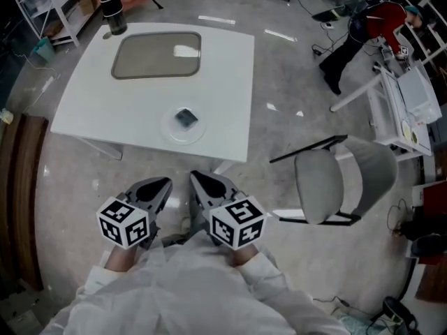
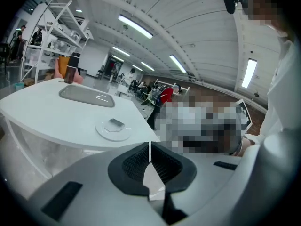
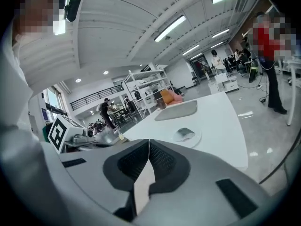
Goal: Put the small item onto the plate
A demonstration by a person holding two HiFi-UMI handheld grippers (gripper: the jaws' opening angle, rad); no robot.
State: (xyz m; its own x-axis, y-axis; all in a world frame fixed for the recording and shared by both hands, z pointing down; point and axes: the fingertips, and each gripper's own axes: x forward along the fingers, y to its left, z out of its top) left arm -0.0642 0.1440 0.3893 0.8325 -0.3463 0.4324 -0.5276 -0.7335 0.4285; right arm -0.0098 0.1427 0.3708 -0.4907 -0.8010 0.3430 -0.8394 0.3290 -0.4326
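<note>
A small dark square item (image 1: 186, 118) lies on a round white plate (image 1: 170, 130) near the front edge of the white table (image 1: 84, 96). The item (image 2: 114, 124) on the plate (image 2: 104, 132) also shows in the left gripper view, and the same item (image 3: 185, 133) and plate (image 3: 195, 139) in the right gripper view. My left gripper (image 1: 162, 187) and right gripper (image 1: 198, 181) are held side by side close to my body, off the table, well short of the plate. Both have their jaws together with nothing between them.
A grey tray (image 1: 158, 54) lies at the table's back, a dark bottle (image 1: 113, 10) at its far left corner. A grey chair (image 1: 342, 180) stands to the right. White shelving (image 1: 52, 5) is at the back left, and a person in red (image 1: 370, 26) stands at the far right.
</note>
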